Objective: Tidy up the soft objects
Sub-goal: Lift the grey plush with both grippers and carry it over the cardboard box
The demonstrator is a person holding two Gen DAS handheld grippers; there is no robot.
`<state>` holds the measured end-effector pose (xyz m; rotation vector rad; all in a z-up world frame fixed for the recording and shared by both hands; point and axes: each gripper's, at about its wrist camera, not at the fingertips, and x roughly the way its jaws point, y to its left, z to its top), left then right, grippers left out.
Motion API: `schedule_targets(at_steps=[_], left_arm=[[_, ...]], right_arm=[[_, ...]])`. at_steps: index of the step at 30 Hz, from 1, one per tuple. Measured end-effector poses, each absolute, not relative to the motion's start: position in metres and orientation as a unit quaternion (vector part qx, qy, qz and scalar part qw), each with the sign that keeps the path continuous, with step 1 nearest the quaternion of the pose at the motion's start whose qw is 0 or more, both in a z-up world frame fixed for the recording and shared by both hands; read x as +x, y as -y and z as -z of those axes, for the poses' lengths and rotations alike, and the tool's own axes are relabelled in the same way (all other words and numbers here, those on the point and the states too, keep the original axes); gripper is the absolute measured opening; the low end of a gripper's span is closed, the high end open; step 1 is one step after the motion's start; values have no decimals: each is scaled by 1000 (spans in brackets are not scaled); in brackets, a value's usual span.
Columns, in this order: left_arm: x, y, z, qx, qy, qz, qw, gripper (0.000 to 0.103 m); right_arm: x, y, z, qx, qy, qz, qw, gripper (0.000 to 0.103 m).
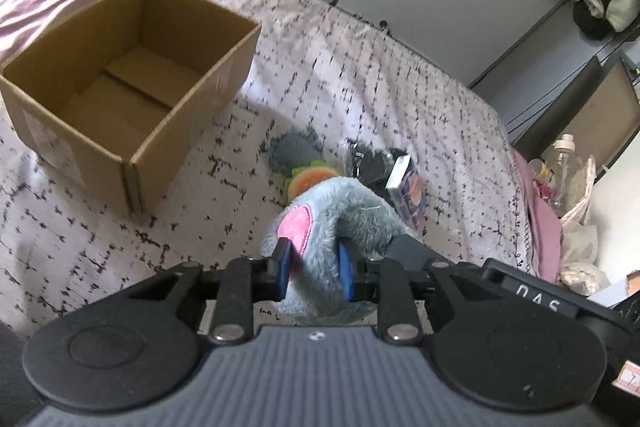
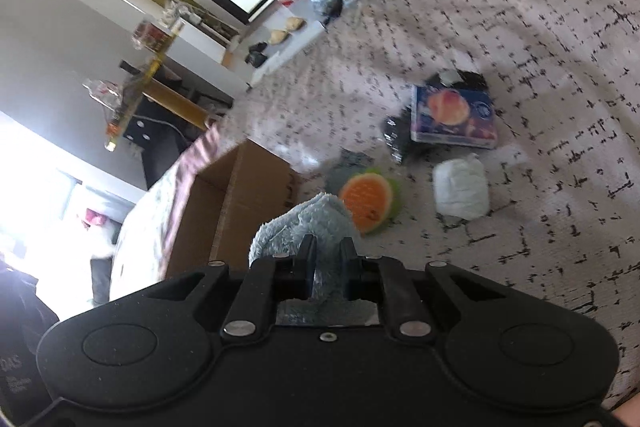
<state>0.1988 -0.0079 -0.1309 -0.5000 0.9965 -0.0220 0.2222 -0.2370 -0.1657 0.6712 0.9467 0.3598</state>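
Fluffy grey plush toy (image 1: 352,215) pinched by both tongs.

Black left gripper (image 1: 314,269), blue pads (silver screws), grey ribbed body

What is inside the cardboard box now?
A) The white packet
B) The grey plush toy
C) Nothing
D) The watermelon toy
C: the box shows only its bare bottom flaps, while the plush is gripped by both grippers outside it.
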Motion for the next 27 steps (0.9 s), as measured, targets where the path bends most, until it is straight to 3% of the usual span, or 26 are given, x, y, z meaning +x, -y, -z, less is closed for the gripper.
schedule_targets(at_steps=[27], left_arm=[[180,-63,56,-259,-395,13,881,24]], right_arm=[[226,162,85,287,-385,-213,851,13]])
